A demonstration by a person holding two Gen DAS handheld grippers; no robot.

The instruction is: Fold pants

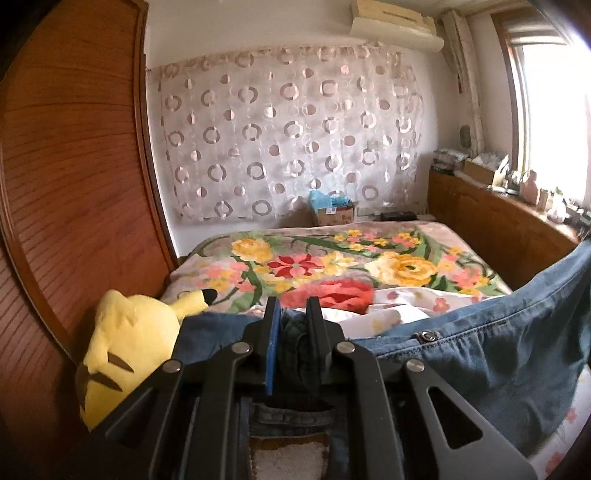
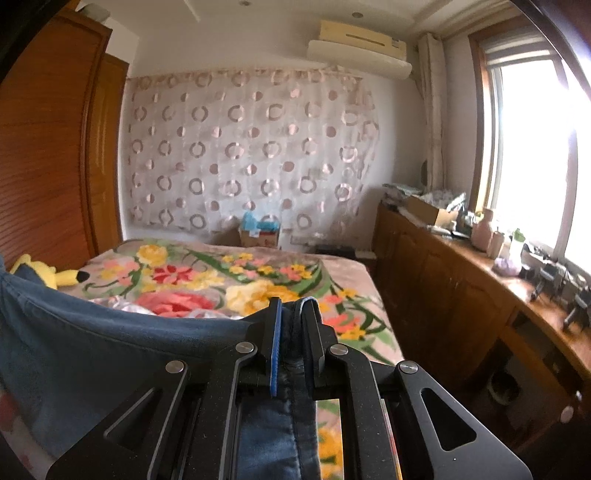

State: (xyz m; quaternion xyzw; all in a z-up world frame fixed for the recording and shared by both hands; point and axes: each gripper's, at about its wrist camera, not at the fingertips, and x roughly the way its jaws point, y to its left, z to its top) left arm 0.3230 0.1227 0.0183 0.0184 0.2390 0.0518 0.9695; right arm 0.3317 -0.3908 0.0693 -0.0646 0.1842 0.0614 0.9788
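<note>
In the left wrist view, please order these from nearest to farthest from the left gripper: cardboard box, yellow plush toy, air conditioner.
From the left gripper:
1. yellow plush toy, beside it on the left.
2. cardboard box, beyond the bed's far end.
3. air conditioner, high on the far wall.

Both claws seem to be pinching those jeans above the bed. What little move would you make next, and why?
Probably lower both together toward the floral blanket. The left gripper and the right gripper are each shut on bunched denim, and the jeans sag in a band between them above the bed. Setting that band down flat would likely give a neat base for folding.
</note>
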